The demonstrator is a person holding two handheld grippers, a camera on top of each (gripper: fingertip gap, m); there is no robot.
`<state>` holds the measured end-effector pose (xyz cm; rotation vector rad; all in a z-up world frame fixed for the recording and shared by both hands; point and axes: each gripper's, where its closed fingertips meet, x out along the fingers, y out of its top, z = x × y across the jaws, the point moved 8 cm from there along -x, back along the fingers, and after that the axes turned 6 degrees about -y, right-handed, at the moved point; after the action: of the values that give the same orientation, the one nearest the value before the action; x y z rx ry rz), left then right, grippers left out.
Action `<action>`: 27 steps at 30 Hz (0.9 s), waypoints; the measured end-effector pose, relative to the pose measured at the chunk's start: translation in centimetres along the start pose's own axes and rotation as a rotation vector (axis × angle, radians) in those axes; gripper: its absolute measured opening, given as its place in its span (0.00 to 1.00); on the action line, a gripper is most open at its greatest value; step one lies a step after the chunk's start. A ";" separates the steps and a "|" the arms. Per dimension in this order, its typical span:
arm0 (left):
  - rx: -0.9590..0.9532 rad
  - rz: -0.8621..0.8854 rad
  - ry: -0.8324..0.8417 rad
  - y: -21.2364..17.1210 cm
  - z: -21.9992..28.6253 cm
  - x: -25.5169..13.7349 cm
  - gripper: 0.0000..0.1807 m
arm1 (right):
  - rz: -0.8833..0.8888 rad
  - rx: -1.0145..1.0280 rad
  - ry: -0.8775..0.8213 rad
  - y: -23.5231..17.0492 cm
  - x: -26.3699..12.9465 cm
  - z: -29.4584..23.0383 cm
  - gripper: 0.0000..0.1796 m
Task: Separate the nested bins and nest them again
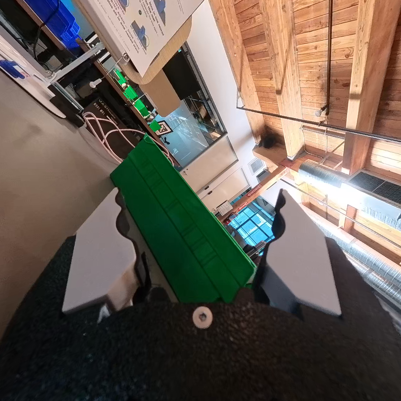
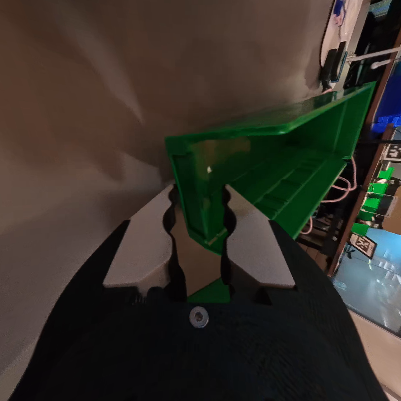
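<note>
Green bin (image 2: 271,173) edge between right gripper (image 2: 200,188) fingers — clamped.

Green bin (image 1: 184,227), white-and-black tongs (image 2: 200,187), blue bins (image 1: 58,21), pink cables (image 1: 104,130), brown plank ceiling (image 1: 303,65).

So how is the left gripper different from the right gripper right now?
On the left gripper the jaws stand wide apart; on the right gripper they sit close together. The left leaves room beside a green bin wall; the right pinches the bin's end. Both have green plastic between their jaws.
</note>
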<state>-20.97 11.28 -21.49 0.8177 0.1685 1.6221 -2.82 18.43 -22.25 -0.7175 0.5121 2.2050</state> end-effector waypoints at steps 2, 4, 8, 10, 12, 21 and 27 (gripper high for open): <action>0.009 0.013 0.027 0.2 -0.1 -0.1 0.74 | -0.023 0.036 -0.035 0.1 0.6 -0.3 0.17; 0.037 0.040 0.063 0.5 -0.3 -0.4 0.73 | -0.055 0.130 -0.058 0.1 0.5 -0.4 0.18; 0.044 0.025 0.067 0.4 -0.3 -0.3 0.71 | -0.128 0.244 -0.089 0.4 -0.2 -1.0 0.18; 0.049 0.015 0.066 0.3 -0.2 -0.2 0.71 | -0.177 0.277 -0.098 0.5 -0.7 -1.4 0.17; 0.054 0.013 0.065 0.3 -0.2 -0.2 0.71 | -0.184 0.281 -0.110 0.5 -1.0 -1.8 0.17; 0.040 0.001 0.052 0.1 -0.2 -0.1 0.71 | 0.109 0.550 -0.278 0.1 -5.0 -2.4 0.41; 0.039 0.008 0.041 0.2 -0.1 -0.2 0.71 | 0.306 0.857 -0.482 -5.4 -11.5 -3.2 0.42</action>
<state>-21.12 11.06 -21.54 0.8162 0.2267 1.6488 8.82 14.01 -18.19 0.3535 1.2413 2.0281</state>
